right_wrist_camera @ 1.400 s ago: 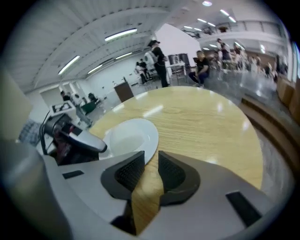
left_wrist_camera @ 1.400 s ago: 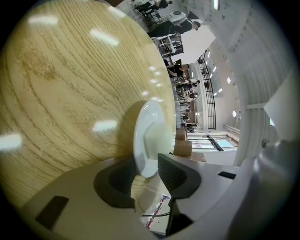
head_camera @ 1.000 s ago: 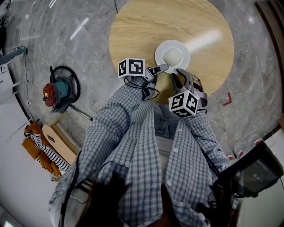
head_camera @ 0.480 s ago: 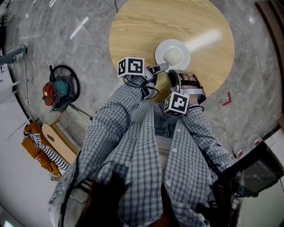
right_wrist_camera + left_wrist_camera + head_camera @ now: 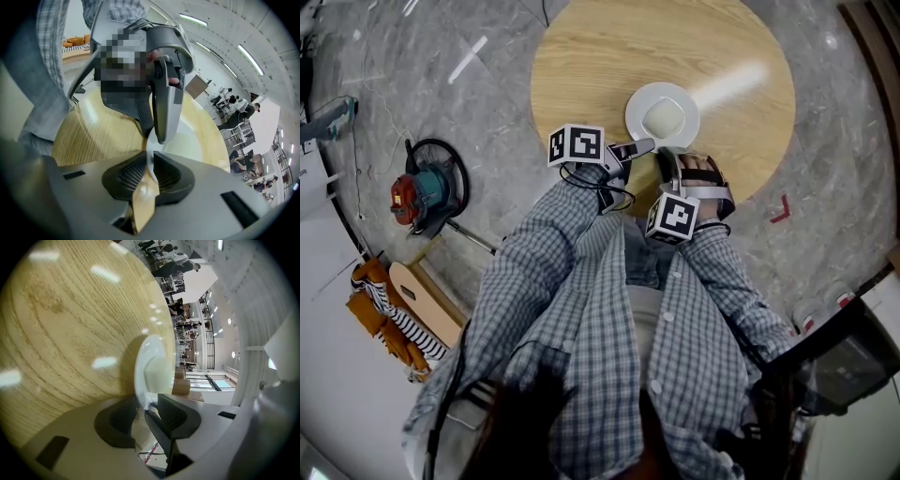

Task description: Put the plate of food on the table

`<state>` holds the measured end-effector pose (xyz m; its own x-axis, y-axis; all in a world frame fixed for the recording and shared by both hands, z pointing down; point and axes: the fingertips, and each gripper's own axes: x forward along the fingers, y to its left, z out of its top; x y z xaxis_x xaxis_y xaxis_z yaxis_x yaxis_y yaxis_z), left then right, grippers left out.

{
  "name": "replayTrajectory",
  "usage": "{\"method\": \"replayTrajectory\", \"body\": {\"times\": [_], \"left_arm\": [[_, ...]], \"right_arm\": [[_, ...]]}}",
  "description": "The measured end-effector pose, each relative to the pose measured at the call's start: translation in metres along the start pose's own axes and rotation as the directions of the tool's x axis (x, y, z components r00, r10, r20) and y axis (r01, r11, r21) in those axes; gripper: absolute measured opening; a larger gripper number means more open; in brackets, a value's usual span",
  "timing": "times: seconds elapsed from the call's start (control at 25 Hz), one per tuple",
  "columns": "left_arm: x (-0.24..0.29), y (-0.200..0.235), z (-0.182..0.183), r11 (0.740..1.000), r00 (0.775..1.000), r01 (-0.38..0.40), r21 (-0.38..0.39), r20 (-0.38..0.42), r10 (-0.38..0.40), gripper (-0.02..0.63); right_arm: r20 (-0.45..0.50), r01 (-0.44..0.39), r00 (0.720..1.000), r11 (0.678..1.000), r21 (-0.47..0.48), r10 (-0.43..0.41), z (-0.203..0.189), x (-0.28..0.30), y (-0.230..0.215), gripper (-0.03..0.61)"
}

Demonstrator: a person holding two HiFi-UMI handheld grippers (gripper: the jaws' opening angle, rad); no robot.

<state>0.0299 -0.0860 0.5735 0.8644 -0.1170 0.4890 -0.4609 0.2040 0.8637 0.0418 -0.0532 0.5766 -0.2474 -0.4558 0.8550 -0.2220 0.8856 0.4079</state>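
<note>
Red-and-teal machine (image 5: 417, 192): on the grey floor, left of frame. Round wooden table (image 5: 600, 56): upper centre. Left gripper (image 5: 643, 145): jaws pinched on the lower-left rim of the white plate (image 5: 639, 101). The plate lies at the table's lower middle, contact with the top unclear, and bears a pale mound of food (image 5: 666, 118). Right gripper (image 5: 667, 157): jaws clamped on the plate's lower rim, just right of the left gripper.

Plate (image 5: 637, 99) on surface (image 5: 581, 56), near its front edge; food (image 5: 664, 117) at plate centre. Left claw (image 5: 642, 144) grips the near-left rim, right claw (image 5: 667, 161) the near rim beside it.
</note>
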Motion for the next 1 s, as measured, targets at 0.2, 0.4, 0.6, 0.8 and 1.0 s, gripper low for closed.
{"method": "replayTrajectory", "body": {"times": [0.2,0.4,0.6,0.8,1.0], "left_arm": [[-0.008,-0.001,-0.011,0.998,0.999,0.037,-0.044,0.016,-0.036,0.130],[-0.007,0.003,-0.008,0.997,0.998,0.046,-0.066,0.036,-0.043,0.130],[-0.017,0.007,-0.004,0.999,0.997,0.036,-0.039,0.066,-0.033,0.069],[-0.018,0.006,0.007,1.000,0.993,0.018,-0.014,0.114,-0.017,0.008],[-0.029,-0.005,0.009,0.998,0.988,0.032,0.062,0.148,-0.041,0.008]], "right_arm": [[0.004,-0.009,1.000,1.000,0.012,0.009,0.003,0.000,-0.001,0.054],[0.004,-0.032,0.999,0.999,0.027,0.031,-0.004,0.007,-0.003,0.054],[-0.009,-0.047,0.999,0.997,0.057,0.048,-0.004,0.008,-0.003,0.054],[0.004,-0.091,0.996,0.986,0.136,0.092,-0.009,0.011,-0.005,0.055],[0.073,-0.057,0.997,0.966,0.253,0.040,-0.002,0.000,-0.011,0.055]]}}
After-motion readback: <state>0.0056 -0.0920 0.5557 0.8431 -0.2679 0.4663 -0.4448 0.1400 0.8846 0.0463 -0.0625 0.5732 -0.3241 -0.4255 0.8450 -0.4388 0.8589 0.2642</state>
